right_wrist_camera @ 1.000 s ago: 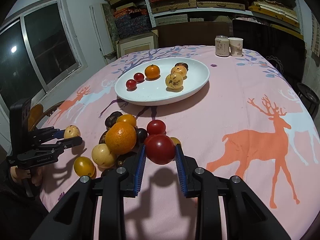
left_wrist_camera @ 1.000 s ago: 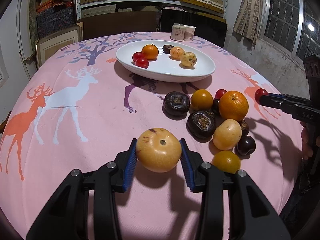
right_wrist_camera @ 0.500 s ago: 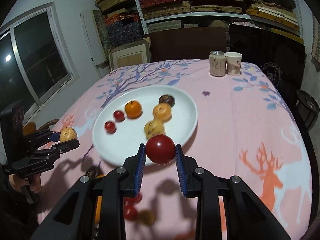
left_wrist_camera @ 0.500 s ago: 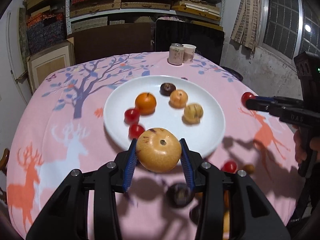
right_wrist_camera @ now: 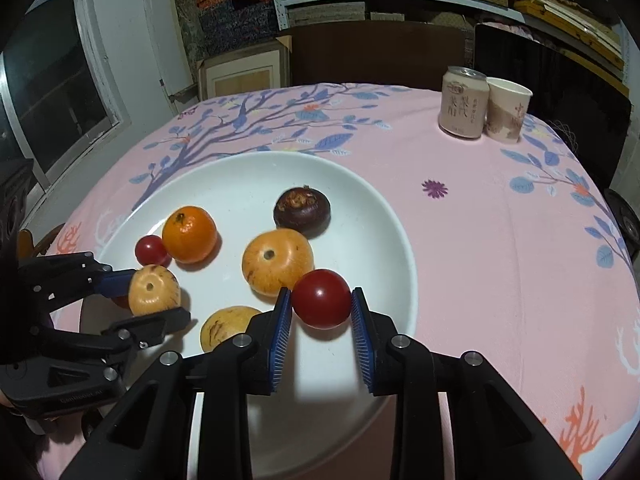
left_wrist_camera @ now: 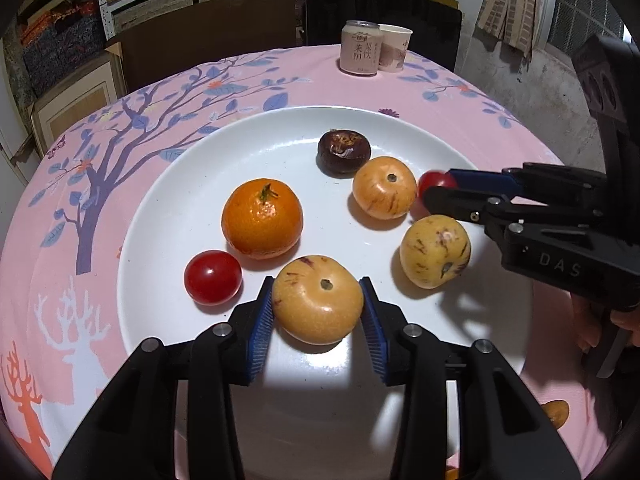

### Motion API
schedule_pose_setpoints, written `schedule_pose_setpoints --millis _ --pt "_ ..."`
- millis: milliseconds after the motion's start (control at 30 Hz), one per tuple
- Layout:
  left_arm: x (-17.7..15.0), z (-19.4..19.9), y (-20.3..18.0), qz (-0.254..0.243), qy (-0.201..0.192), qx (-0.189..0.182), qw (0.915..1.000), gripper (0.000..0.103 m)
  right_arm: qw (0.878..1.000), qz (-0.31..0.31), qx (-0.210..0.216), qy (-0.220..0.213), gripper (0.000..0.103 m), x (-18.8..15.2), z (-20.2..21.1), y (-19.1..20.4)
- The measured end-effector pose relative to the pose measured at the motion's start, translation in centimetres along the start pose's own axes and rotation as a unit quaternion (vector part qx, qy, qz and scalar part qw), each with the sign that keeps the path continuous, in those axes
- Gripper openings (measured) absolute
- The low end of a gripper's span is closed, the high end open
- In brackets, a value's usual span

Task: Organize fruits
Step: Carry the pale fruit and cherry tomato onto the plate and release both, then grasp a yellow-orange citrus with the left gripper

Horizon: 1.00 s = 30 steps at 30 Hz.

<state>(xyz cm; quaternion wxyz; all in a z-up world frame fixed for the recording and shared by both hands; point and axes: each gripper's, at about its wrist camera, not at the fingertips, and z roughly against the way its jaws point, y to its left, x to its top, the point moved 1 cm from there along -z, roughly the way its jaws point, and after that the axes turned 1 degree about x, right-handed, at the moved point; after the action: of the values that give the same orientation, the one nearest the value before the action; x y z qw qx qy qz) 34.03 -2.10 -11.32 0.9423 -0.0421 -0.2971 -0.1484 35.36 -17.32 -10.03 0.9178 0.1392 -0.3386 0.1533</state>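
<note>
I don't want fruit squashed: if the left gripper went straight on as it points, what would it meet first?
Probably the plate: the left gripper, shut on a yellow fruit, points down at bare plate between the orange and a tan fruit. Depth is unclear; it might brush the orange.

Only clear text: "DAS" moulded on the black body of the right gripper (left_wrist_camera: 434, 186). Chinese characters printed on the can (left_wrist_camera: 359, 48) and the paper cup (left_wrist_camera: 394, 47), too small to read.
</note>
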Motion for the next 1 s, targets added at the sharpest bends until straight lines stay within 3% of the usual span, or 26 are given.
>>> schedule_pose_setpoints --millis 167,300,433,633,800,933,1000 --pt "-0.4 1.6 0.3 0.015 -0.016 -0.004 0.9998 0.046 0.999 -0.003 -0.008 -0.036 0.044 0.0 2.8 0.1" --pt "-2.2 6.3 -0.2 0.012 -0.056 -0.003 0.9984 0.055 0.997 -0.017 -0.010 -0.070 0.045 -1.5 7.3 0.2" --pt "-6.5 11.7 -1.6 -0.016 -0.081 -0.010 0.9965 0.065 0.996 -0.025 -0.006 -0.082 0.047 -5.1 11.5 0.9" --pt "-14.7 16.3 -3.1 -0.047 -0.074 -0.019 0.9959 0.066 0.997 -0.039 -0.002 -0.069 0.051 -12.0 14.7 1.9" --pt "-19.7 16.8 -5.6 -0.087 -0.054 -0.026 0.9944 0.066 0.998 -0.040 -0.007 -0.055 0.051 -15.5 15.4 2.8" --pt "-21.1 14.9 -7.4 -0.093 -0.033 -0.023 0.9948 0.066 0.998 -0.041 -0.007 -0.046 0.051 -16.3 15.1 3.2" --pt "-21.3 13.3 -7.4 -0.082 -0.015 -0.024 0.9962 0.060 0.999 -0.033 -0.008 -0.039 0.051 -16.8 15.0 3.6"
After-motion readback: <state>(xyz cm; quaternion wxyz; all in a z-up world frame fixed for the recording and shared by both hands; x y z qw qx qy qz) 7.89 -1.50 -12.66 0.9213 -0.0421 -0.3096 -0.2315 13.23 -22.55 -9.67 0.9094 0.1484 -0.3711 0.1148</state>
